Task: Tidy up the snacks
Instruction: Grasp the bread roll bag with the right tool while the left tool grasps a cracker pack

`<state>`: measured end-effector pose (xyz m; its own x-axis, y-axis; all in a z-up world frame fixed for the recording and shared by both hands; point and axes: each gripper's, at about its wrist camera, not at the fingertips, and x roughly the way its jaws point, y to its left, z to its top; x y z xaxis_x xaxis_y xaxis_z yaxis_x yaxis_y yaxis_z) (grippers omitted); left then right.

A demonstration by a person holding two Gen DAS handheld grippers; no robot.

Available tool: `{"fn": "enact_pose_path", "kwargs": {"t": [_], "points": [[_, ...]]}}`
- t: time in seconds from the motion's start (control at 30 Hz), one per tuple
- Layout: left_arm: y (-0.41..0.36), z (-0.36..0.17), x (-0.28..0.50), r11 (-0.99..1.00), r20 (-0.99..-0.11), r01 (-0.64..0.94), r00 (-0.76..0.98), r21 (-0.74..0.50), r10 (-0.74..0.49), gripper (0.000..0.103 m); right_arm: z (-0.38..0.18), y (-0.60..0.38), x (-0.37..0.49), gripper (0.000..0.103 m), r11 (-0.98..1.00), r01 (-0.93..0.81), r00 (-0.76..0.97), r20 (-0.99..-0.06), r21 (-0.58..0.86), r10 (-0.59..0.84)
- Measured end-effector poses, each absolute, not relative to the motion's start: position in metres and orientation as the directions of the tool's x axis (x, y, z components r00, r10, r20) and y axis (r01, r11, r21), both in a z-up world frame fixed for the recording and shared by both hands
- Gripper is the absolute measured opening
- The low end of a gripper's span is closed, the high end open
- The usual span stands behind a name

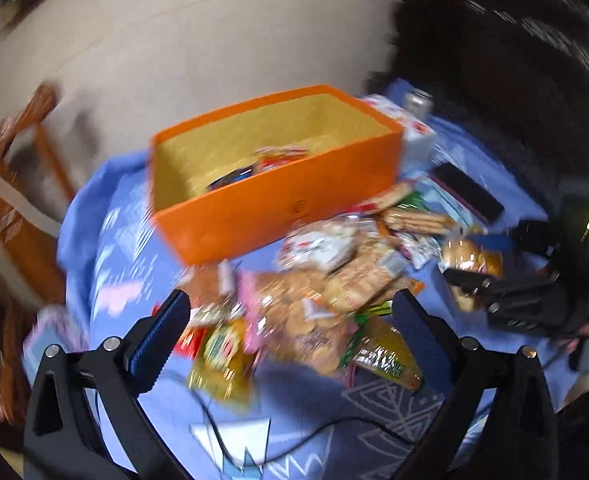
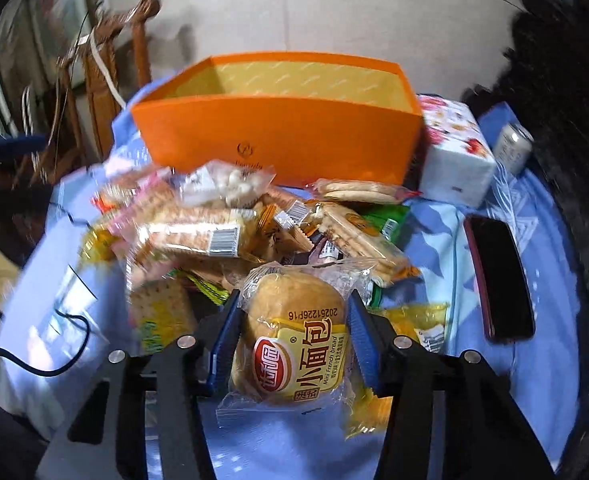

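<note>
An orange box [image 1: 278, 200] with a yellow inside stands on the blue cloth and holds a few snack packets [image 1: 270, 160]. A pile of wrapped snacks [image 1: 326, 280] lies in front of it. My left gripper [image 1: 290, 320] is open and empty, just above the near side of the pile. My right gripper [image 2: 292, 324] is shut on a wrapped mini French bread [image 2: 294, 336], at the near edge of the pile [image 2: 222, 224], with the orange box [image 2: 278, 136] behind. The right gripper also shows in the left wrist view [image 1: 470, 280].
A dark phone [image 2: 498, 276] lies right of the pile on the blue cloth [image 2: 454, 240]. A white floral tissue box [image 2: 454, 152] and a can [image 2: 512, 148] stand right of the orange box. A wooden chair [image 2: 102, 64] is behind at left. A black cable [image 2: 54, 360] crosses the near left.
</note>
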<state>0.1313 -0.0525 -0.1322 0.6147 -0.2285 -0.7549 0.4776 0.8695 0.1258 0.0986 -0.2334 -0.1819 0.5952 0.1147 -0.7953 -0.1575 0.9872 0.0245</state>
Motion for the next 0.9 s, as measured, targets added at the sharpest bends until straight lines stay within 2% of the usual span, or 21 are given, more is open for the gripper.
{"fn": "enact_pose_path", "kwargs": {"t": [0.17,0.37,0.43,0.47,0.5,0.6,0.7,0.77,0.8,0.83,0.9], "points": [[-0.103,-0.169,0.138,0.709,-0.762,0.657,0.588,0.256,-0.27,0.099,-0.176,-0.236,0.089,0.052,0.99,-0.11,0.592,-0.795,0.086,0.135],[-0.122,-0.208,0.162,0.63,-0.809,0.723,0.533,0.284,-0.246,0.097,-0.178,-0.239,0.085,0.052,0.992,-0.063,0.58,-0.805,0.113,0.129],[-0.123,-0.216,0.168,0.623,-0.821,0.734,0.513,0.269,-0.25,0.092,-0.179,-0.241,0.085,0.049,0.992,-0.05,0.577,-0.808,0.114,0.122],[-0.123,-0.219,0.171,0.618,-0.828,0.741,0.501,0.26,-0.252,0.087,-0.179,-0.241,0.086,0.047,0.992,-0.046,0.575,-0.809,0.114,0.12],[-0.123,-0.222,0.175,0.61,-0.837,0.752,0.484,0.249,-0.256,0.076,-0.18,-0.241,0.087,0.045,0.992,-0.042,0.572,-0.811,0.116,0.119],[-0.124,-0.228,0.178,0.594,-0.832,0.761,0.489,0.26,-0.262,0.061,-0.183,-0.24,0.094,0.035,0.993,-0.038,0.565,-0.818,0.11,0.112],[-0.124,-0.23,0.176,0.57,-0.831,0.782,0.477,0.252,-0.287,0.055,-0.19,-0.238,0.1,0.034,0.993,-0.046,0.543,-0.832,0.107,0.115],[-0.123,-0.234,0.173,0.549,-0.84,0.797,0.462,0.252,-0.285,0.055,-0.192,-0.238,0.102,0.036,0.991,-0.058,0.532,-0.836,0.122,0.134],[-0.123,-0.236,0.17,0.536,-0.842,0.803,0.46,0.26,-0.282,0.055,-0.191,-0.236,0.102,0.047,0.989,-0.077,0.525,-0.838,0.125,0.147],[-0.123,-0.238,0.166,0.52,-0.84,0.81,0.463,0.271,-0.284,0.055,-0.191,-0.235,0.102,0.064,0.988,-0.092,0.521,-0.839,0.127,0.157],[-0.123,-0.239,0.162,0.506,-0.839,0.819,0.459,0.272,-0.292,0.055,-0.187,-0.231,0.098,0.068,0.983,-0.14,0.523,-0.834,0.121,0.177]]}}
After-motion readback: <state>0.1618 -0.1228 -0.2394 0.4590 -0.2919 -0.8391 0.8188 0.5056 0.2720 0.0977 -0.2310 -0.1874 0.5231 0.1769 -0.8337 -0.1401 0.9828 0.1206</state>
